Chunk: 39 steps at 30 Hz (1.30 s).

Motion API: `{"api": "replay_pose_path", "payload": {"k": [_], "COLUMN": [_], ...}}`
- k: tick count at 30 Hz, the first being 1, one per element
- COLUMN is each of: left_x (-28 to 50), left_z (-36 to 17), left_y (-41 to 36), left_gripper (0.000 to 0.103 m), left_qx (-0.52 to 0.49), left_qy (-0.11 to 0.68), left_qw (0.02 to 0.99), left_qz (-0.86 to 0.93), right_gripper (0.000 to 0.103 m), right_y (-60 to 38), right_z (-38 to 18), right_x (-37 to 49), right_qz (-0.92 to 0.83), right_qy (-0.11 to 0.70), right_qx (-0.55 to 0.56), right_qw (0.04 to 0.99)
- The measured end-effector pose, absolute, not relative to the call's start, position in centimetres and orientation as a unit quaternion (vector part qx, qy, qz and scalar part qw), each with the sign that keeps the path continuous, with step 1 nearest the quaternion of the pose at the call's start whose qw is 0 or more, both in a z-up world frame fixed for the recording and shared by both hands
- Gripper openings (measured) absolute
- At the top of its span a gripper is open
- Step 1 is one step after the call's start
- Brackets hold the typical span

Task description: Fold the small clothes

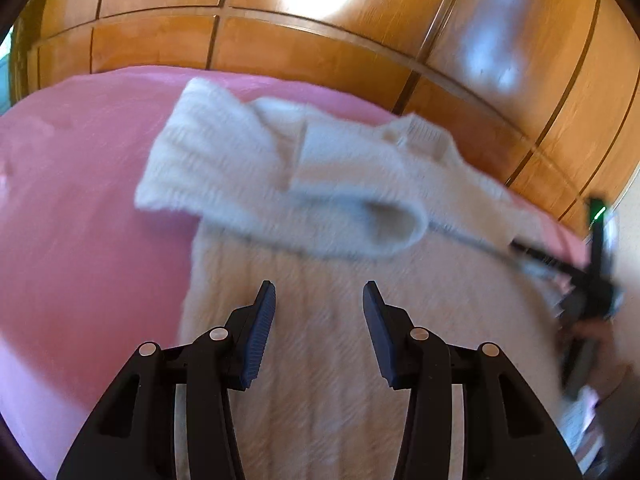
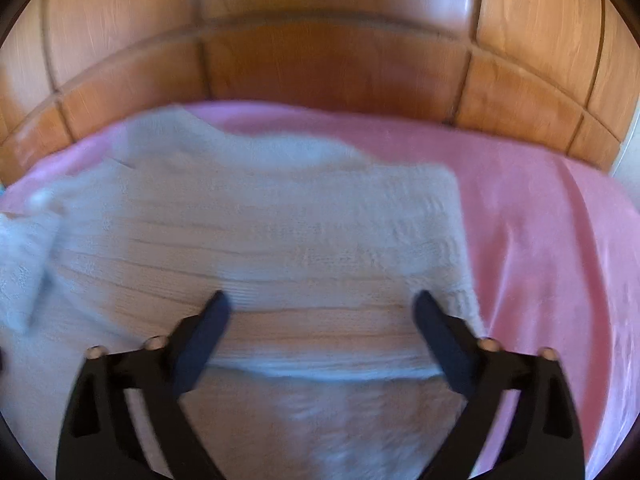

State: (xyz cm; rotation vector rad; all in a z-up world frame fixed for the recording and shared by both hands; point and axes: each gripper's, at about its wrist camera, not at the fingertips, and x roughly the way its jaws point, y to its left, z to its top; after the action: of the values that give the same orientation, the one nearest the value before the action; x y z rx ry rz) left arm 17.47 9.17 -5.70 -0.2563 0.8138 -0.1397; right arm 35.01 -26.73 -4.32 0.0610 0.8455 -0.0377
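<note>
A cream knit sweater (image 1: 320, 320) lies on a pink bedspread (image 1: 80, 200) at frame centre, one sleeve (image 1: 280, 184) already folded across its body; the remaining folds appear still to come. Both the left tool (image 1: 319, 304) and right tool (image 2: 322, 312) hover over it, jaws apart and empty. Motion blur obscures the knit, and the sweater's lower edge is cut off.

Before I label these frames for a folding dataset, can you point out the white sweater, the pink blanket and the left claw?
white sweater (image 1: 340, 184): left wrist view, on the folded sleeve.
pink blanket (image 2: 540, 248): right wrist view, on bare cloth right of the sweater.
left claw (image 1: 319, 296): left wrist view, midway between its open fingertips.
</note>
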Motion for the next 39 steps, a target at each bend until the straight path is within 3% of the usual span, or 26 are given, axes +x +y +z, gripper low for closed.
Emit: {"api": "replay_pose_path", "payload": {"k": [3,8,11,13,15,17,18,19,30,33,39], "left_x": [17.3,17.2,17.2,17.1,17.2,17.2,17.2,17.2,17.4,17.5,17.6], "left_z": [-6.9,-7.4,-7.4,-7.5,-7.6,-7.6,-7.6,-7.6,-7.6,-7.6,-7.4], "left_y": [8.9,10.5,10.7,10.6,10.3,10.2,10.1,10.2,9.7,9.5,9.1], "left_gripper": [0.044,0.044,0.044,0.048,0.052,0.053,0.054,0.054,0.054,0.054,0.054], "left_qx": [-0.12,-0.161,-0.163,-0.161,-0.156,-0.152,-0.151,-0.152,-0.146,-0.141,-0.13], "left_qy": [0.391,0.386,0.382,0.378,0.376,0.374,0.374,0.373,0.374,0.376,0.381], "left_qw": [0.91,0.905,0.906,0.908,0.909,0.91,0.91,0.91,0.911,0.912,0.912], "left_qz": [-0.067,-0.079,-0.082,-0.086,-0.09,-0.093,-0.093,-0.094,-0.09,-0.088,-0.081], "right_gripper": [0.078,0.074,0.074,0.065,0.064,0.042,0.011,0.007,0.006,0.006,0.008], "right_y": [-22.5,-11.4,-6.6,-3.9,-2.1,-1.3,-1.4,-2.1,-20.4,-28.1,-33.6], "right_z": [-2.5,-0.8,-1.1,-2.0,-3.2,-4.6,-4.7,-4.1,5.6,2.2,-6.7], "right_x": [33.7,31.5,31.7,32.5,33.2,34.0,34.4,34.8,36.3,36.5,35.2], "right_qz": [0.068,0.202,0.223,0.219,0.217,0.199,0.189,0.181,0.11,0.075,0.052], "right_qy": [0.397,0.365,0.358,0.36,0.369,0.381,0.387,0.391,0.335,0.355,0.413], "right_qx": [0.037,-0.051,-0.115,-0.162,-0.202,-0.238,-0.236,-0.21,0.119,0.23,0.339], "right_qw": [0.915,0.908,0.899,0.892,0.881,0.871,0.871,0.878,0.928,0.903,0.844]}}
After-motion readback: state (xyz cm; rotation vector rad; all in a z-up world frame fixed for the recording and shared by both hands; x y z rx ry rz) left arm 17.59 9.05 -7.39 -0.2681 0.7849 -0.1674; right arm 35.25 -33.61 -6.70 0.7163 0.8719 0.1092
